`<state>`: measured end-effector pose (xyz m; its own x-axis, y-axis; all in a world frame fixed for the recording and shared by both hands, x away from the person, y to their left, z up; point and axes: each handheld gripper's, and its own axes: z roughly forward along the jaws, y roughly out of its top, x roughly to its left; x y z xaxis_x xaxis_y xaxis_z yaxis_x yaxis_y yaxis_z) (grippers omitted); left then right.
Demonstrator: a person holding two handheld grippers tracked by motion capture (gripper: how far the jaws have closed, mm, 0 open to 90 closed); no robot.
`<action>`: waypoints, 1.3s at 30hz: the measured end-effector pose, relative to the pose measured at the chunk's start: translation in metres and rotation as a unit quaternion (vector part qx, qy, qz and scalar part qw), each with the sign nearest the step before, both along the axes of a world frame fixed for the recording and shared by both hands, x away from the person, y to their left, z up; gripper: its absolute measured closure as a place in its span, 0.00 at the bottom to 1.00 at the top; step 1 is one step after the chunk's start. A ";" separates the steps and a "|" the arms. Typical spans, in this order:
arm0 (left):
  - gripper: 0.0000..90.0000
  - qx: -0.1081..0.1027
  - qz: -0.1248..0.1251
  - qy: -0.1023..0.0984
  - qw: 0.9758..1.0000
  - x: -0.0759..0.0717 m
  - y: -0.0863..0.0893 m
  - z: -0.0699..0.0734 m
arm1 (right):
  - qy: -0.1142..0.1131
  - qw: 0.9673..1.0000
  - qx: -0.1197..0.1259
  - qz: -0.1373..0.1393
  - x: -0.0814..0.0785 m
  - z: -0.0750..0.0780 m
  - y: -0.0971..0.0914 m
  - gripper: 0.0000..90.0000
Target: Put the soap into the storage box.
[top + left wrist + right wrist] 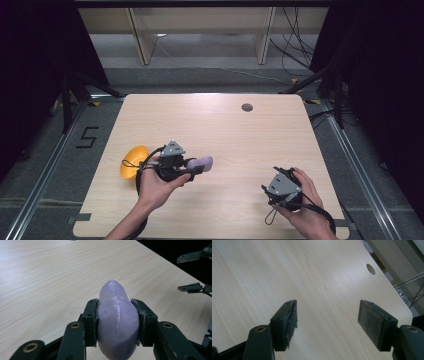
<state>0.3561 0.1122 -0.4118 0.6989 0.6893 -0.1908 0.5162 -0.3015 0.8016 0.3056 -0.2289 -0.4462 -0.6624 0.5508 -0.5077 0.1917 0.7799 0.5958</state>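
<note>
The left gripper [117, 322] clamps its fingers [90, 322] on a purple egg-shaped object [117, 315], held near the desk's [225, 125] left edge beside a yellow bowl [132, 161]. The right gripper [327, 322] (near the front right corner) gapes, nothing between its fingers.

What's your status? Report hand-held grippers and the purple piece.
Left hand-held gripper shut on purple piece. Right hand-held gripper open, empty. Yellow bowl beside left hand.

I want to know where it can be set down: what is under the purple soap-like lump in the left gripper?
Bare wooden table lies beneath the purple lump; the lump covers the spot directly below.
</note>
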 end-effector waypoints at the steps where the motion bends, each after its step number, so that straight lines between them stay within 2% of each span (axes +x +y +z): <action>1: 0.65 -0.007 0.003 0.001 1.000 -0.001 0.000 0.000 | 0.000 1.000 0.000 -0.001 0.000 0.000 0.000 0.36; 2: 0.65 -0.001 0.005 -0.003 1.000 -0.001 0.003 0.000 | 0.000 1.000 0.000 -0.001 0.000 0.000 0.000 0.36; 3: 0.65 -0.007 0.003 0.003 1.000 -0.001 0.004 0.000 | 0.001 1.000 -0.001 0.000 0.000 0.000 0.000 0.36; 6: 0.65 -0.012 0.014 -0.001 1.000 -0.003 0.007 0.000 | 0.004 1.000 0.002 -0.004 -0.001 0.000 0.001 0.36; 10: 0.65 -0.008 0.012 -0.002 1.000 -0.003 0.015 0.002 | 0.004 1.000 0.001 -0.002 0.000 -0.001 0.001 0.36; 11: 0.65 -0.015 0.016 -0.003 1.000 -0.004 0.015 0.002 | 0.005 1.000 0.001 -0.003 0.000 -0.001 0.001 0.36; 13: 0.65 -0.011 0.021 -0.002 1.000 -0.005 0.019 0.002 | 0.007 1.000 0.004 -0.009 -0.001 -0.001 0.001 0.36; 14: 0.65 -0.011 0.022 -0.008 1.000 -0.005 0.020 0.002 | 0.006 1.000 0.005 -0.009 -0.001 -0.001 0.001 0.36; 19: 0.65 -0.012 0.033 -0.007 0.999 -0.007 0.029 0.004 | 0.005 1.000 0.002 -0.003 0.000 -0.001 0.001 0.36; 20: 0.65 -0.018 0.036 -0.007 0.999 -0.008 0.030 0.004 | 0.006 1.000 0.001 -0.003 0.000 -0.001 0.001 0.36; 21: 0.65 -0.012 0.030 -0.010 0.999 -0.008 0.034 0.004 | 0.006 1.000 0.001 -0.002 0.000 -0.001 0.001 0.36; 22: 0.65 -0.016 0.036 -0.010 0.999 -0.008 0.034 0.004 | 0.007 1.000 0.003 -0.009 -0.001 -0.001 0.001 0.36; 25: 0.65 -0.010 0.036 -0.010 0.999 -0.009 0.041 0.006 | 0.010 1.000 0.002 -0.008 -0.001 -0.001 0.001 0.36; 26: 0.65 -0.022 0.044 -0.012 0.999 -0.009 0.042 0.005 | 0.008 1.000 0.001 -0.007 -0.001 -0.002 0.001 0.36; 29: 0.65 -0.028 0.050 -0.015 0.998 -0.009 0.048 0.007 | 0.006 1.000 -0.004 -0.001 0.000 -0.002 0.001 0.36; 30: 0.65 -0.023 0.056 -0.013 0.998 -0.010 0.049 0.008 | 0.005 1.000 -0.004 -0.001 0.000 -0.002 0.001 0.36; 32: 0.65 -0.028 0.058 -0.014 0.998 -0.009 0.052 0.008 | 0.004 1.000 -0.003 -0.001 0.000 -0.002 0.002 0.36; 39: 0.65 -0.024 0.072 -0.024 0.997 -0.010 0.062 0.009 | 0.003 1.000 -0.004 -0.003 0.000 -0.002 0.002 0.36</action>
